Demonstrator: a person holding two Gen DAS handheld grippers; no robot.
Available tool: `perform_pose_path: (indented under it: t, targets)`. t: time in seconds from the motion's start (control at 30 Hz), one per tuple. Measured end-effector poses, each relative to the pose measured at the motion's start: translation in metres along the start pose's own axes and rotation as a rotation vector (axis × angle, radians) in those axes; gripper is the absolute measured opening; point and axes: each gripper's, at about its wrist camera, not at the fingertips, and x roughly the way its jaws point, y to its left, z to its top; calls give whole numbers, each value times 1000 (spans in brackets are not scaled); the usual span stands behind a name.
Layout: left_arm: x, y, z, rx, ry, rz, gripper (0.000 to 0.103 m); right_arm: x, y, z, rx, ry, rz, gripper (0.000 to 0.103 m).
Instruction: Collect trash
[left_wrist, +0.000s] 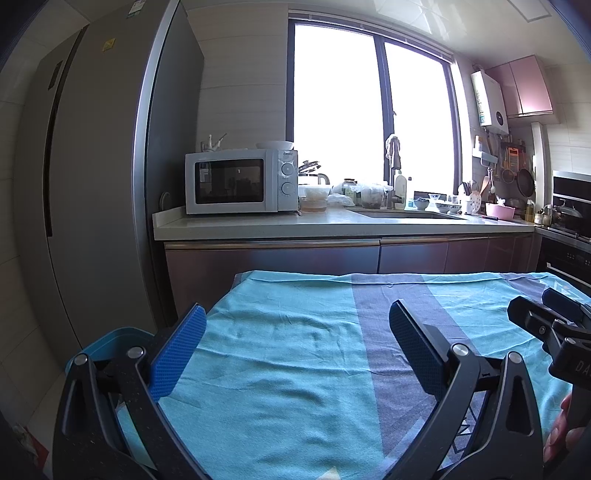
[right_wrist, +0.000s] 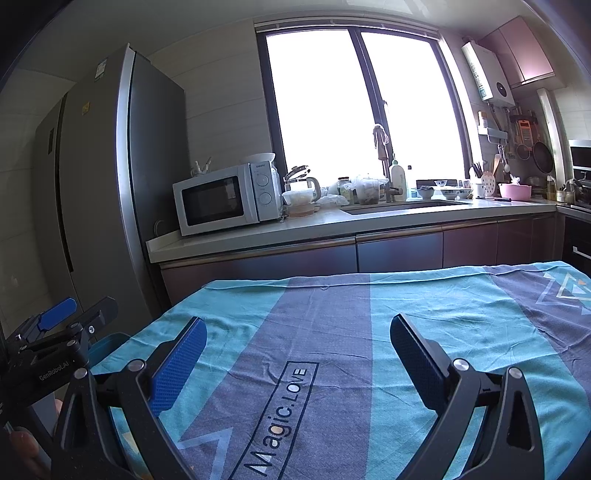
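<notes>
while i hold both tools over the cloth (left_wrist: 288, 354), the blue bin (left_wrist: 110, 341) sits just off its left edge, low beside my left gripper (left_wrist: 295, 347); only its rim shows. no trash shows on the cloth in either view. my left gripper is spread wide with nothing between its blue pads (left_wrist: 177, 354). my right gripper (right_wrist: 295, 358) is likewise spread apart and holds nothing, hovering over the grey band printed "magic.love". each gripper shows at the edge of the other's view. the cloth is teal with grey stripes and lies wrinkled. beyond it runs the counter (left_wrist: 332, 223) with a microwave (left_wrist: 240, 182), a sink (left_wrist: 406, 213) and a pink bowl (left_wrist: 499, 210). a fridge (left_wrist: 96, 184) stands to the left, a bright window (left_wrist: 369, 114) behind.
</notes>
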Motion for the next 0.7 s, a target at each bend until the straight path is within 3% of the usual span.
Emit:
perform_pose_path:
  t: [0.7]
  targets:
    - [1, -1, -2, 1, 0, -2, 97, -1, 2, -2, 7, -4, -4, 96]
